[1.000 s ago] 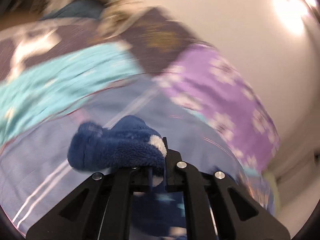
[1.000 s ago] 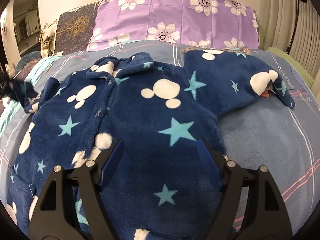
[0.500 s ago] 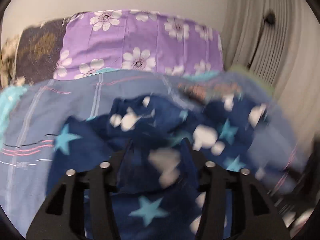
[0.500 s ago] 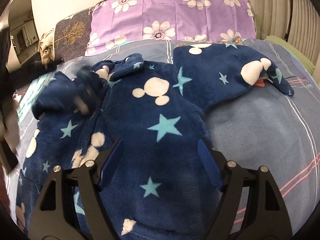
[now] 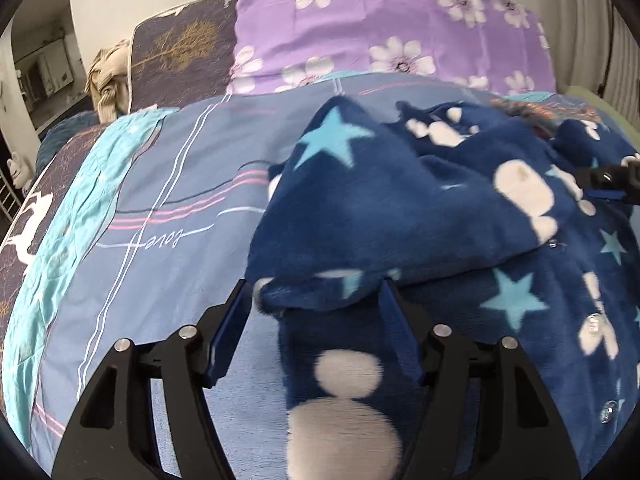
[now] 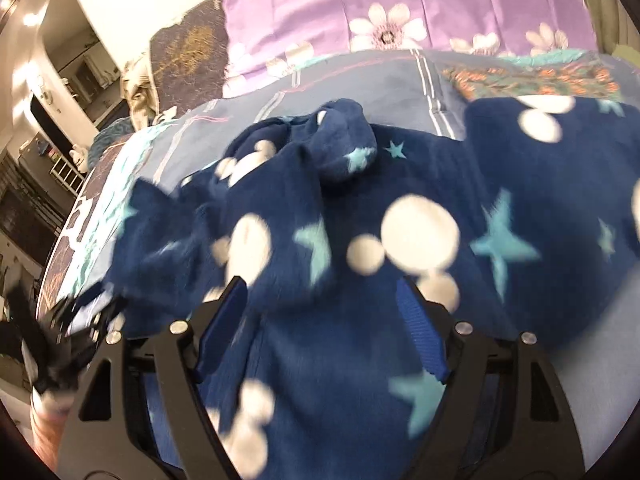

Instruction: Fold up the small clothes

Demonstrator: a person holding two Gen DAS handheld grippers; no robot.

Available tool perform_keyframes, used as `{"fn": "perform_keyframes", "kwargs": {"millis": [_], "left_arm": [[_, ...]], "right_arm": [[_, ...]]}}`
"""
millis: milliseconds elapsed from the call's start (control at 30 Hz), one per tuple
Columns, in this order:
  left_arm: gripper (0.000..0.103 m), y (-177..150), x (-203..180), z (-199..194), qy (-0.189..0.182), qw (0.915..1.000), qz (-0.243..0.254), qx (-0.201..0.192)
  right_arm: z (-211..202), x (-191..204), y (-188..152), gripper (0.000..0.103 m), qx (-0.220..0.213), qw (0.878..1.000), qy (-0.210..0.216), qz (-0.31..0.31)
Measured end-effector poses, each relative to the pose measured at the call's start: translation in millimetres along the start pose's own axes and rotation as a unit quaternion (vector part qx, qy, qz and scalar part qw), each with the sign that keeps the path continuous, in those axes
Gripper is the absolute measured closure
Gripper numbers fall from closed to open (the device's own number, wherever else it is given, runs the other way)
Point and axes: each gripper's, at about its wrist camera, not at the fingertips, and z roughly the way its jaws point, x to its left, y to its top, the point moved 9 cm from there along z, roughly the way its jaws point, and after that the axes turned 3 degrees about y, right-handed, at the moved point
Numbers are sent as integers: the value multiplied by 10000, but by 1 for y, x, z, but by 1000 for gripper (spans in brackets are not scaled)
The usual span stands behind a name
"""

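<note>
One fleece pajama top [image 5: 400, 216] lies collar toward pillow [image 5: 384, 32].

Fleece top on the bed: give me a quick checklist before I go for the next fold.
1. Left sleeve folded in over the fleece top: ok, it lies across the body.
2. Left gripper released: ok, jaws are opening; the sleeve cuff sits between them, pads not pressing.
3. Right gripper free: ok, open above the fabric, holding nothing.
4. Right sleeve folded: not ok, spread out to the side.
5. Folded sleeve flat: not ok, it looks bunched and humped.
6. Bedsheet room beside the top: ok, bare on the left.
</note>
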Motion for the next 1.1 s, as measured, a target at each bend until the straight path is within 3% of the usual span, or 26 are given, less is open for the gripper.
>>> {"fn": "perform_keyframes", "kwargs": {"millis": [100,133,167,200,233,367,467,533,667,733,800,867,900,933,1000,1100], "left_arm": [[36,-2,6,13,97,9998,-100,168],[36,-2,8,18,141,9996,-148,203],[36,-1,9,21,187,9994,-196,222],[36,0,12,25,264,9990,-263,245],[35,0,13,27,305,9987,-304,261],[35,-2,15,29,535,9976,-327,279],[35,-4,12,24,638,9974,-226,242],[35,-5,9,21,581,9978,-206,226],[35,-11,7,25,476,9981,-234,325],[35,-14,10,27,406,9979,-350,375],[35,-16,13,29,333,9974,-479,424],[36,-18,16,30,234,9968,-624,430],[44,-18,16,28,163,9966,-698,401],[60,-18,15,25,-14,9964,-760,376],[77,-20,11,20,-395,9940,-929,419],[80,-23,13,11,-495,9928,-1020,378]], "right_arm": [[27,2,4,24,223,9991,205,312],[32,6,4,34,227,9988,277,330],[35,14,6,53,211,9984,453,257],[33,20,6,91,221,9981,543,179],[26,24,10,94,99,9984,538,131],[-67,41,41,96,-1292,9901,511,-191],[-113,23,48,96,-1814,9831,195,-148],[-114,-6,41,96,-1616,9868,-95,-43],[-65,-65,-3,90,-332,9952,-739,554],[-66,-78,-11,83,-364,9927,-885,731],[-79,-77,-5,72,-697,9896,-986,779],[-89,-63,9,70,-929,9893,-962,589],[-91,-45,18,69,-965,9913,-841,324],[-88,-27,24,67,-941,9930,-714,65],[-75,19,34,64,-800,9947,-383,-514],[-46,88,40,64,-418,9907,113,-1287]]}}
